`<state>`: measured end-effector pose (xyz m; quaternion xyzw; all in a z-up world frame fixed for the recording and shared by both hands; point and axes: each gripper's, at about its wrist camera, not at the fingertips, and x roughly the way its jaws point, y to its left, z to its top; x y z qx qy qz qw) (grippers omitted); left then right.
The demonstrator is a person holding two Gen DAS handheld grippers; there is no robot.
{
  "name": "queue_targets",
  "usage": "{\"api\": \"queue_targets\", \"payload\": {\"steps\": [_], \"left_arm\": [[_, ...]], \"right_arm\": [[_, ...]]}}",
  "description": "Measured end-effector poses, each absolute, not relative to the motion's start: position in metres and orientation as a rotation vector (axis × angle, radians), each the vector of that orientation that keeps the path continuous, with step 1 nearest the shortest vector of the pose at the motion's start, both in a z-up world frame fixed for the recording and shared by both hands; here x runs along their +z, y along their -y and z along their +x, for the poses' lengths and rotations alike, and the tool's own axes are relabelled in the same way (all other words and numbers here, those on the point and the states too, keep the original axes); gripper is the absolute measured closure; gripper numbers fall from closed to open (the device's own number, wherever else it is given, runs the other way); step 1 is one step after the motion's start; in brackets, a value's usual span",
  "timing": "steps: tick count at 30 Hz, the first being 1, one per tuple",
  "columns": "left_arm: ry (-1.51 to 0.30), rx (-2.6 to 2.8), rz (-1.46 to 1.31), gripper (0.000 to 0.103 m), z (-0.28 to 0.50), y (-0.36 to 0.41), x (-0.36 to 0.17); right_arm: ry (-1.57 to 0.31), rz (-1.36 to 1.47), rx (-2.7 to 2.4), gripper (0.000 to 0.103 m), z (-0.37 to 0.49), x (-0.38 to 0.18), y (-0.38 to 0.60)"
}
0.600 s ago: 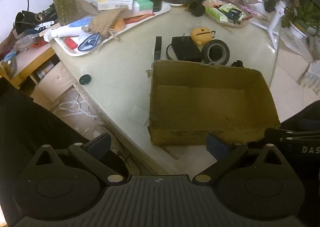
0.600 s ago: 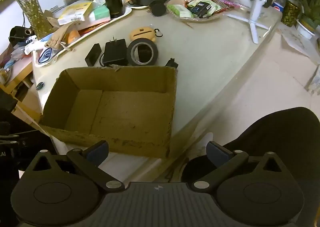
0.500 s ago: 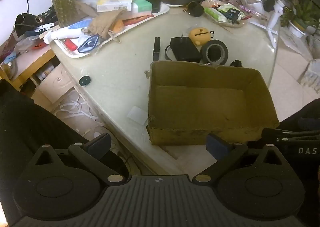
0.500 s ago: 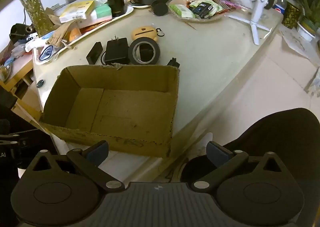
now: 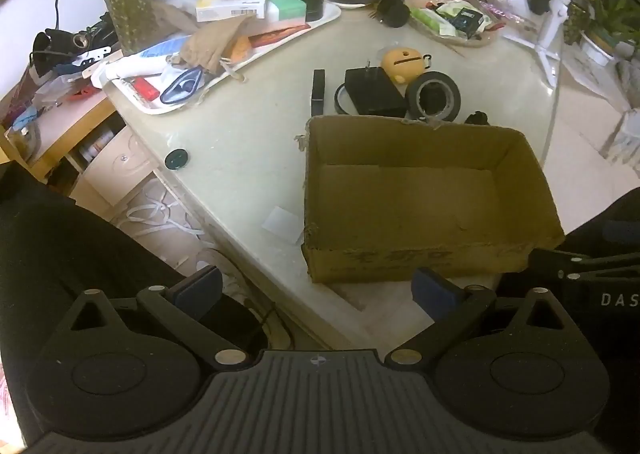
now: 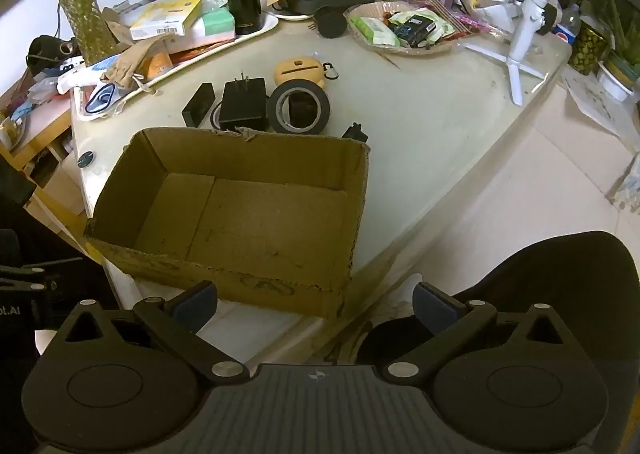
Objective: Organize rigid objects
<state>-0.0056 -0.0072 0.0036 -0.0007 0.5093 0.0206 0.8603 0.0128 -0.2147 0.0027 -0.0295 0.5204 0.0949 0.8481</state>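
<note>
Cardboard box (image 5: 424,198) empty, tape roll (image 5: 433,96) behind, both grippers' fingers spread

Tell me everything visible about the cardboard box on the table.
The cardboard box is a brown, open-topped rectangular carton of worn corrugated board, with ragged, torn rims and faint markings on its near outer wall. It sits upright on the pale table, near the table's front edge, and holds nothing. Just behind its far wall lie a black power adapter and a black tape roll; contact cannot be told.
</note>
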Motion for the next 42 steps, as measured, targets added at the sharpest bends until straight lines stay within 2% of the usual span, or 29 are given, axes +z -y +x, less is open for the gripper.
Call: {"api": "queue_targets", "payload": {"steps": [42], "left_arm": [[-1.013,-0.014,0.07,0.0,0.0,0.012,0.015]], "right_arm": [[-1.089,-0.068,0.184,0.0,0.016,0.007,0.218]]}}
